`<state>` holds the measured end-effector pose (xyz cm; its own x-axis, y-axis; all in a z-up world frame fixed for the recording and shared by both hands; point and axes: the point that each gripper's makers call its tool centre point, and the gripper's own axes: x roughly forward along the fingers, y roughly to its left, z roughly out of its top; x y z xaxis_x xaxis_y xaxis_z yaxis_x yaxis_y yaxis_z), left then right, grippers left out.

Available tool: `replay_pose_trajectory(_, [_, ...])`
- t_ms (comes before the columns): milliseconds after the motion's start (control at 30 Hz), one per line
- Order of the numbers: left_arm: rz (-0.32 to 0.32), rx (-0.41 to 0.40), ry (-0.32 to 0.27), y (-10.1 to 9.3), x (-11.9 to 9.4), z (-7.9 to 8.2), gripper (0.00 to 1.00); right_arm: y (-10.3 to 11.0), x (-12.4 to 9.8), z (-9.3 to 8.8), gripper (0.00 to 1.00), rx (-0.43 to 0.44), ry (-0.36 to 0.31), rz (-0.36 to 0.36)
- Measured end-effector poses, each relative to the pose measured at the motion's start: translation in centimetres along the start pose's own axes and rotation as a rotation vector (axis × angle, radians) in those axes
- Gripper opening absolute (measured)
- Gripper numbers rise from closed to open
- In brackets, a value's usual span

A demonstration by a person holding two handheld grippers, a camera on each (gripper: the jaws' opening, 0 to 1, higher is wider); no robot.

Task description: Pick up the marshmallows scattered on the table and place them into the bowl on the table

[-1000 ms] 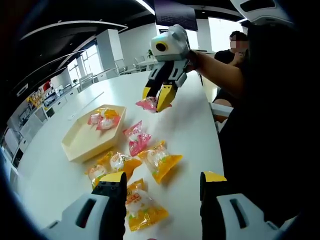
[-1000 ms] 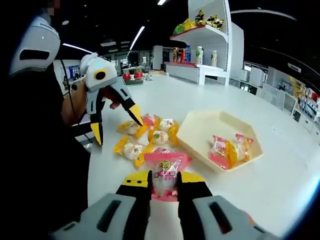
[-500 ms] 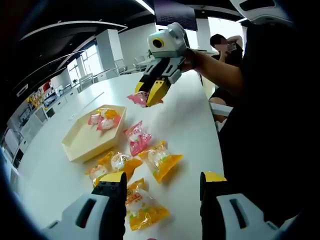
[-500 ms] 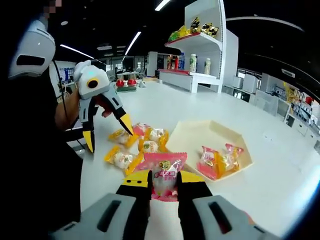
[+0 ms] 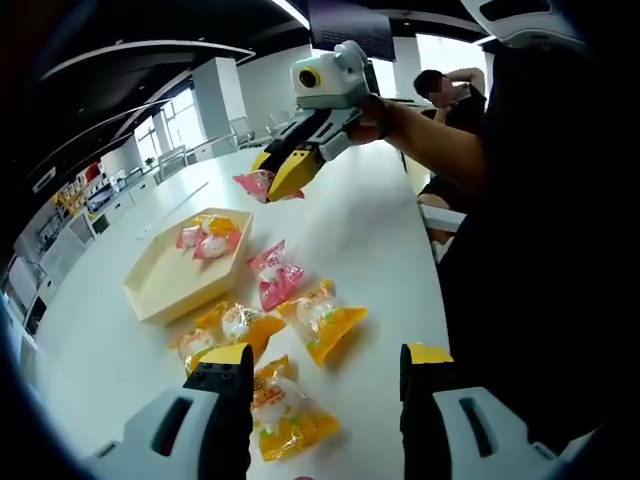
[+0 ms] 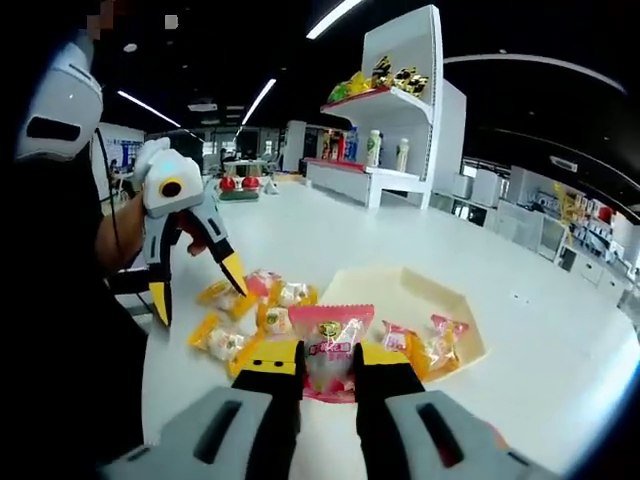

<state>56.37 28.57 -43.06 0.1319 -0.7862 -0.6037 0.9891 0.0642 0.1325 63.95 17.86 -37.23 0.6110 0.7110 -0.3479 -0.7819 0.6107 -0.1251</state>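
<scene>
Above the white table (image 5: 385, 235), in the left gripper view, my right gripper (image 5: 277, 181) is hanging in the air with its yellow-tipped jaws clamped on a pink-wrapped marshmallow (image 5: 252, 183); in the right gripper view the same packet (image 6: 329, 347) is sitting pinched between the two jaws, its frilled top edge standing up above the tips. My left gripper (image 5: 318, 368) is holding its jaws wide apart with nothing between them; from the right gripper view I am seeing it (image 6: 193, 289) hovering over the table's near side, jaws spread, just above the loose packets. On the table the pale hexagonal bowl (image 5: 160, 285) is lying to the far side of the scatter; two or three wrapped marshmallows, pink and orange (image 5: 207, 237), are lying inside it. Beside the bowl a pink packet (image 5: 274, 277) is lying on the tabletop; near it an orange-wrapped marshmallow (image 5: 322, 320), another orange one (image 5: 238, 325) and a third closest to my left jaws (image 5: 285, 410) are lying spread about, close together; a white display shelf (image 6: 400, 110) with bottles is standing behind the table in the right gripper view.
</scene>
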Motion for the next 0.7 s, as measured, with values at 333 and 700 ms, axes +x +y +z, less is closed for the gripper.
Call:
replay_pose_trajectory(333, [0.009,-0.013,0.002,0.2,-0.1,-0.3,0.59,-1.3,0.8,1.6,0.2,0.008,-0.052,-0.036])
replay_pose_trajectory(700, [0.021,-0.006,-0.005,0.3,-0.2,-0.1,0.58,-1.6,2.2,2.2,0.2,-0.021,-0.055,-0.075])
